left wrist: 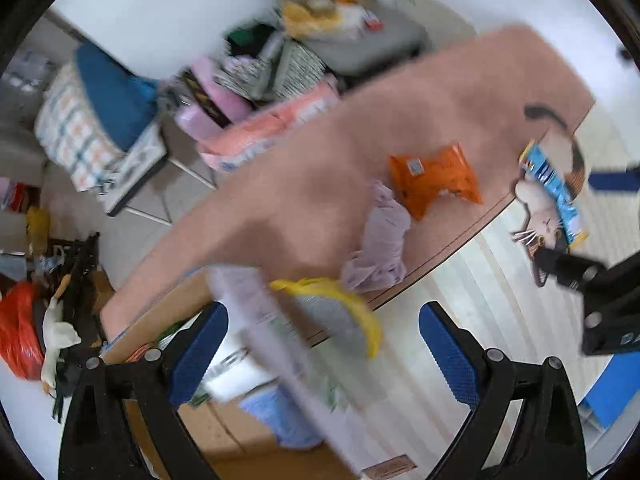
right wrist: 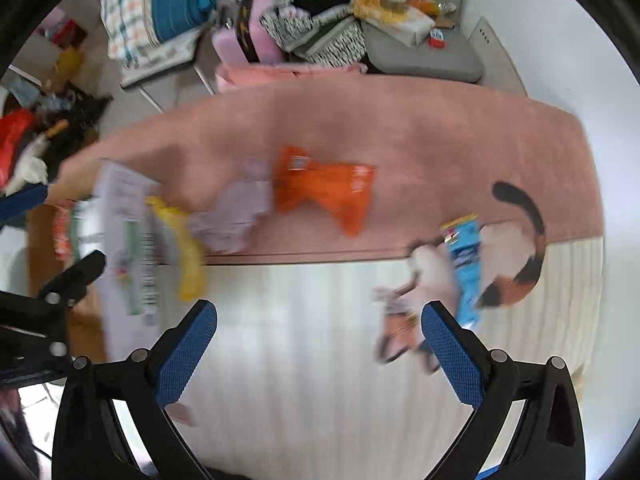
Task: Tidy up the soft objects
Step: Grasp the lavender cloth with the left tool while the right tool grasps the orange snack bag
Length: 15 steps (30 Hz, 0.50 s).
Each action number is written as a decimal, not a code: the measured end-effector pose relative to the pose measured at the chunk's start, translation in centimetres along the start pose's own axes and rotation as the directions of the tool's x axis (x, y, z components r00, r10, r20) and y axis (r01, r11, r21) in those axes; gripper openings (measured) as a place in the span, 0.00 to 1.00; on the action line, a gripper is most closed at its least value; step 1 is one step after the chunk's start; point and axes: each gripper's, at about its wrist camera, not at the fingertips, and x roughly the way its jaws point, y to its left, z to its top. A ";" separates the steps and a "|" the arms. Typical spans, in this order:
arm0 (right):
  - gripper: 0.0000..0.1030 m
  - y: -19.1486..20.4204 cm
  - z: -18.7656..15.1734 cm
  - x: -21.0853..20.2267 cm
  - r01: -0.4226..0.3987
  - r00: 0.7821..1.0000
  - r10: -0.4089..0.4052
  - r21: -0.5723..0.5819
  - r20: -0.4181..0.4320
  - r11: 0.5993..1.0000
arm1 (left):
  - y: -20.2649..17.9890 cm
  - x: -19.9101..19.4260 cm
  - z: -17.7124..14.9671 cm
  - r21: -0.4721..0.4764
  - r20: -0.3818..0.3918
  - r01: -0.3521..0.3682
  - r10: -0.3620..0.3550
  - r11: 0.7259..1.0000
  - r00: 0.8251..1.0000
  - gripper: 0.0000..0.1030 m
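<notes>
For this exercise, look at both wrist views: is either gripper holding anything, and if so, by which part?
Nothing is held. The left gripper and the right gripper both stand open, with no object pinched between their fingers.

One orange packet (right wrist: 324, 188), one blue packet (right wrist: 464, 264) — one lilac cloth (right wrist: 236, 216)

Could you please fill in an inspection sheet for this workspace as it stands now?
Surface: pink rug beside cream ribbed mat with a cat design.
Job's things: orange packet, lilac cloth, blue packet, yellow-edged item, all blurred.
Clutter: cardboard box holding packets; white printed pack over it.
Grippers: left gripper open, empty; right gripper open, empty.
Cables: nothing seen.
Surroundings: grey cushion, folded bedding, red bag.
</notes>
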 end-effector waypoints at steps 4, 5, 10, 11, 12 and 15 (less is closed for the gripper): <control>0.92 -2.2 3.6 3.4 -0.009 0.999 0.005 -0.088 -0.039 0.996 | -1.1 4.5 2.1 0.003 -0.083 -0.003 0.003 1.000 0.997 0.95; 0.91 -2.1 4.6 4.2 -0.017 0.999 0.011 -0.121 -0.046 0.992 | -1.2 5.2 2.2 -0.005 -0.094 -0.004 0.003 1.000 0.996 0.95; 0.87 0.0 8.9 8.3 -0.050 0.996 0.022 -0.334 -0.086 0.941 | -1.5 8.1 3.1 -0.039 -0.151 0.007 -0.013 0.999 0.988 0.95; 0.87 0.6 9.3 9.1 -0.050 0.995 0.015 -0.368 -0.098 0.929 | -1.4 8.5 3.3 -0.049 -0.160 0.007 -0.014 0.999 0.987 0.95; 0.87 1.1 9.6 9.6 -0.058 0.994 0.015 -0.392 -0.112 0.918 | -1.3 9.0 3.3 -0.069 -0.173 0.004 -0.015 0.998 0.985 0.95; 0.74 1.3 10.6 11.6 -0.099 0.985 0.035 -0.385 -0.171 0.918 | -0.7 10.2 3.2 -0.109 -0.199 0.021 -0.043 0.994 0.979 0.95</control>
